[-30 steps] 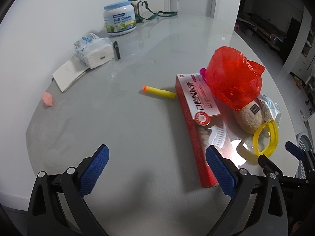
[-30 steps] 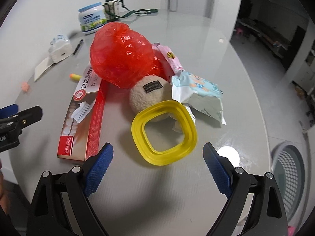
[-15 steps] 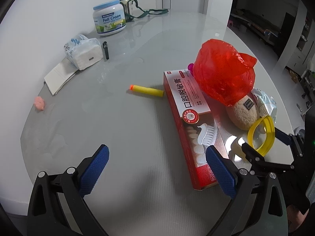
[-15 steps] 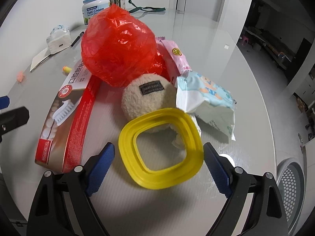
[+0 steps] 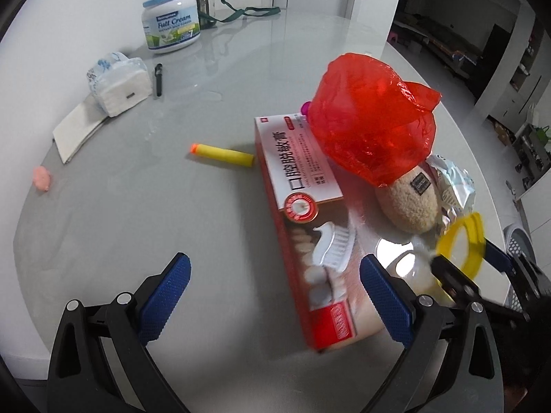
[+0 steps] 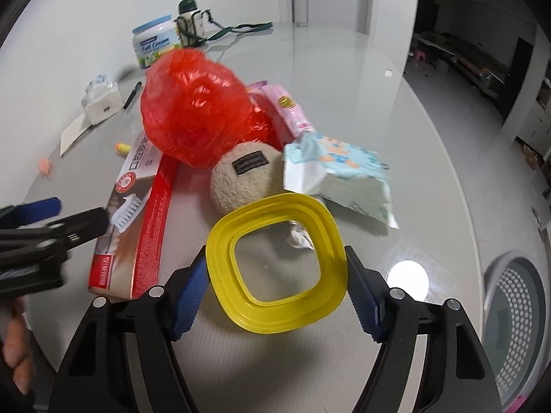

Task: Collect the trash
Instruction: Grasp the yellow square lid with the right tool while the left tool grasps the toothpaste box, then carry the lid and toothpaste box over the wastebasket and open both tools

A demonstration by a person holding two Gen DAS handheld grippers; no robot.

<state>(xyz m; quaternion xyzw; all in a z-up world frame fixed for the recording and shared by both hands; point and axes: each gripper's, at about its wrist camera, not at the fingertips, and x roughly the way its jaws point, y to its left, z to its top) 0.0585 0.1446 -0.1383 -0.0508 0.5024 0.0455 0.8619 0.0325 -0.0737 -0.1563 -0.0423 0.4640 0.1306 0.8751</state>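
Note:
A pile sits on the grey table: a red plastic bag (image 6: 193, 117), a red toothpaste box (image 5: 306, 213), a beige plush ball (image 6: 244, 179), a wet-wipe packet (image 6: 341, 175), a pink wrapper (image 6: 289, 106) and a yellow square ring lid (image 6: 275, 268). My right gripper (image 6: 275, 292) is open, its blue pads either side of the yellow lid (image 5: 461, 244). My left gripper (image 5: 275, 299) is open and empty above the table, its right finger over the near end of the toothpaste box. A yellow foam dart (image 5: 222, 155) lies left of the box.
A milk powder tub (image 5: 172, 29), a green bottle with a strap (image 5: 203, 0), a tissue pack (image 5: 118, 84), a pen (image 5: 157, 79), a folded paper (image 5: 79, 130) and a pink blob (image 5: 42, 178) lie at the far left. A grey mesh bin (image 6: 516, 309) stands below the table's right edge.
My right gripper has moved forward until its open fingers flank the yellow lid. My left gripper has moved right and forward, closer to the toothpaste box.

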